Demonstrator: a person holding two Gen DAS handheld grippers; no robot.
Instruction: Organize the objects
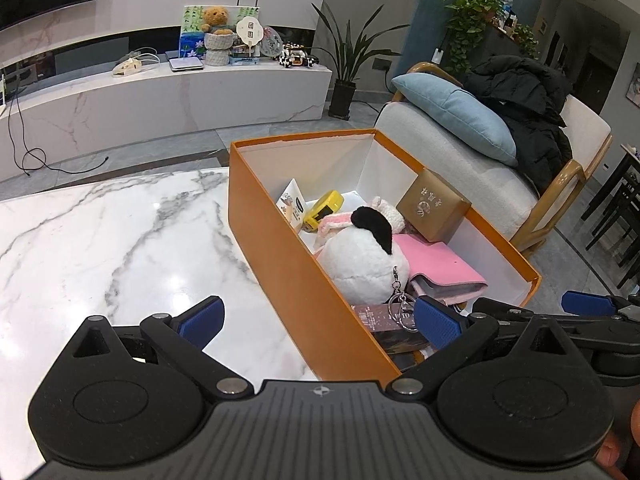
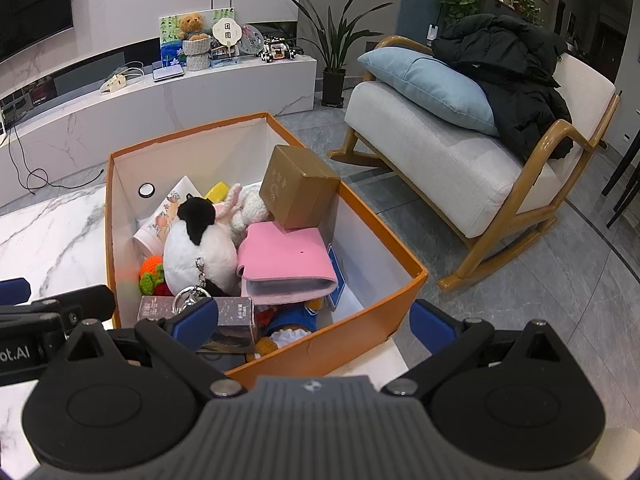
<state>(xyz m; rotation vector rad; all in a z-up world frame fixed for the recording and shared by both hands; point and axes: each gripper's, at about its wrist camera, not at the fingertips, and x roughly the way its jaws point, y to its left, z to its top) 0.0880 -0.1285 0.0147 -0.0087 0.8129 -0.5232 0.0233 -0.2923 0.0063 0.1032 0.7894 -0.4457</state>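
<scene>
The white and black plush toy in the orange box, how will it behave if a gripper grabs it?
The plush toy looks soft, so it probably squashes. It is likely light. Its metal keyring may dangle and snag.

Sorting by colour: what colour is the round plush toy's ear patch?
Black, on the round white plush toy; clearest in the right wrist view.

— What is staying out of sight in the orange box (image 2: 400,264)?

— The white plush (image 2: 200,252) is covering most of the crochet toy (image 2: 150,274) by the left wall; the dark carton (image 2: 236,320) is slipping behind the right gripper's finger (image 2: 196,322).

— And the brown box's (image 1: 434,206) lettering?

— Too small to read; the marble table (image 1: 100,240) is running off the left edge.
</scene>
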